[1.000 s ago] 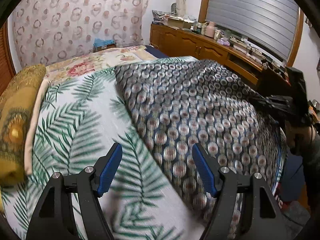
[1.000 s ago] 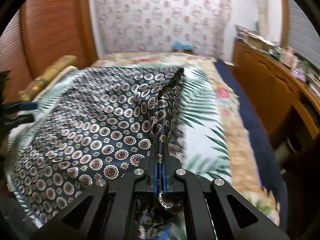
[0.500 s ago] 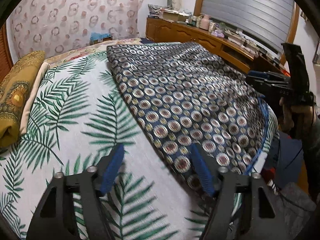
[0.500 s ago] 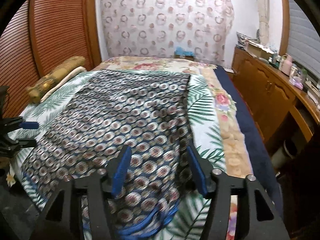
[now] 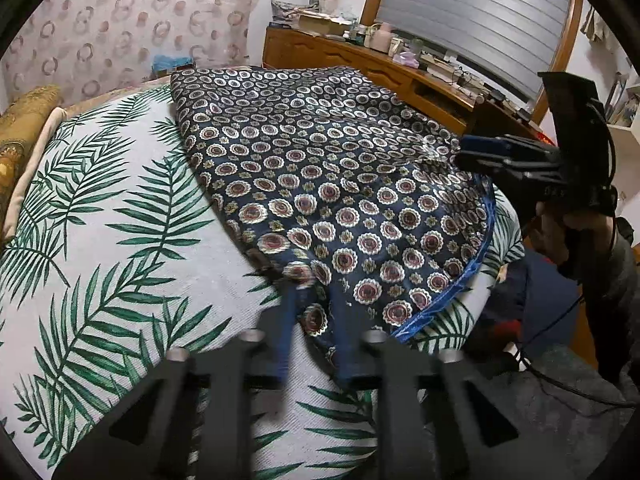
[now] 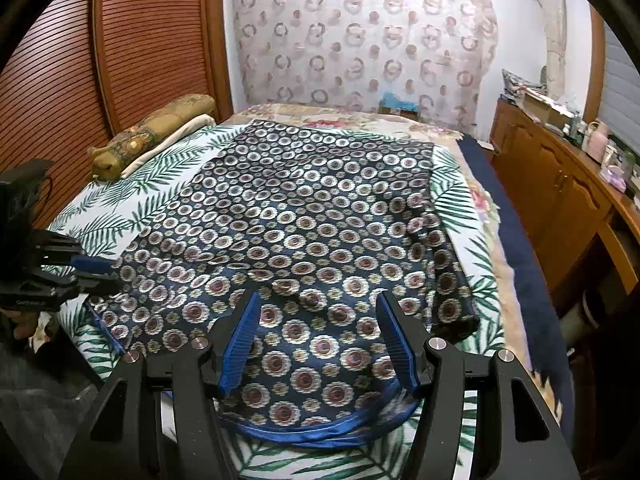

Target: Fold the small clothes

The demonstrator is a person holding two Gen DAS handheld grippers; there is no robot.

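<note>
Nearest in the left wrist view, the left claw (image 5: 310, 300) is blurred, its blue fingers drawn close together with the near left edge of the patterned garment (image 5: 340, 184) between them; whether the pads already press on the cloth is hard to tell through the blur. In the right wrist view, the right claw (image 6: 318, 340) stands fairly wide with its jaws opening, hovering over the garment's near hem with nothing gripped; the cloth lies under and between the blue pads (image 6: 240, 340) without touching them as far as can be seen.

The garment, dark navy with rows of round flower medallions and a bright blue trimmed hem (image 6: 320, 432), lies spread flat on the bed (image 6: 120, 216), on a white cover printed with green palm leaves. Its hem reaches the bed's near edge.

Seen from the left wrist, a hand (image 5: 560, 232) holds the right claw at the garment's right edge.

Farther back, a yellow-brown pillow (image 6: 148, 136) lies along the bed's left side beside a slatted wooden wall. A wooden sideboard (image 6: 560, 192) crowded with small items runs along the right. A curtain (image 6: 360, 40) with ring shapes hangs behind.
</note>
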